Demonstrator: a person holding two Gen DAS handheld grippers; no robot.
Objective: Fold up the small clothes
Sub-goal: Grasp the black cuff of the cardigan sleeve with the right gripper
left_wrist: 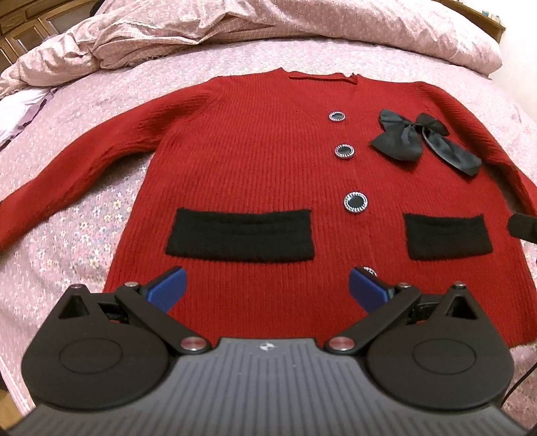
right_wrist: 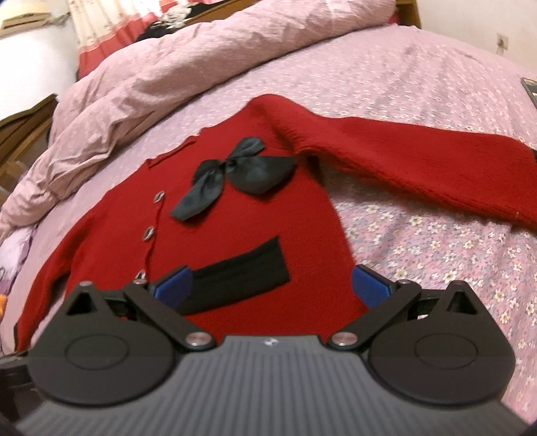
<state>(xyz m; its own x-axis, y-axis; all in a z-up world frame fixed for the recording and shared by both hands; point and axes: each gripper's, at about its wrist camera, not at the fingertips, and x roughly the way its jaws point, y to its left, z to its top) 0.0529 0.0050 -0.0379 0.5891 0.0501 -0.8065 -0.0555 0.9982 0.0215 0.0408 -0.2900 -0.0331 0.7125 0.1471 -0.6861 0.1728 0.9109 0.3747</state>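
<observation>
A small red knit cardigan [left_wrist: 255, 161] lies flat and face up on the bed, both sleeves spread out. It has silver-rimmed buttons [left_wrist: 355, 202], two black pocket bands [left_wrist: 241, 236] and a black bow [left_wrist: 426, 139] on the chest. My left gripper [left_wrist: 267, 286] hovers open over the hem, blue pads wide apart, nothing between them. In the right wrist view the cardigan [right_wrist: 235, 218] shows its bow [right_wrist: 235, 171] and right sleeve [right_wrist: 419, 157] stretched to the right. My right gripper [right_wrist: 270, 283] is open above the right pocket band [right_wrist: 241, 275] near the side edge.
The bed carries a pink floral sheet [left_wrist: 67, 234]. A crumpled pink duvet [left_wrist: 201, 30] is piled behind the collar. A dark part of the other gripper [left_wrist: 523, 228] shows at the right edge. Wooden furniture [right_wrist: 27, 134] stands left of the bed.
</observation>
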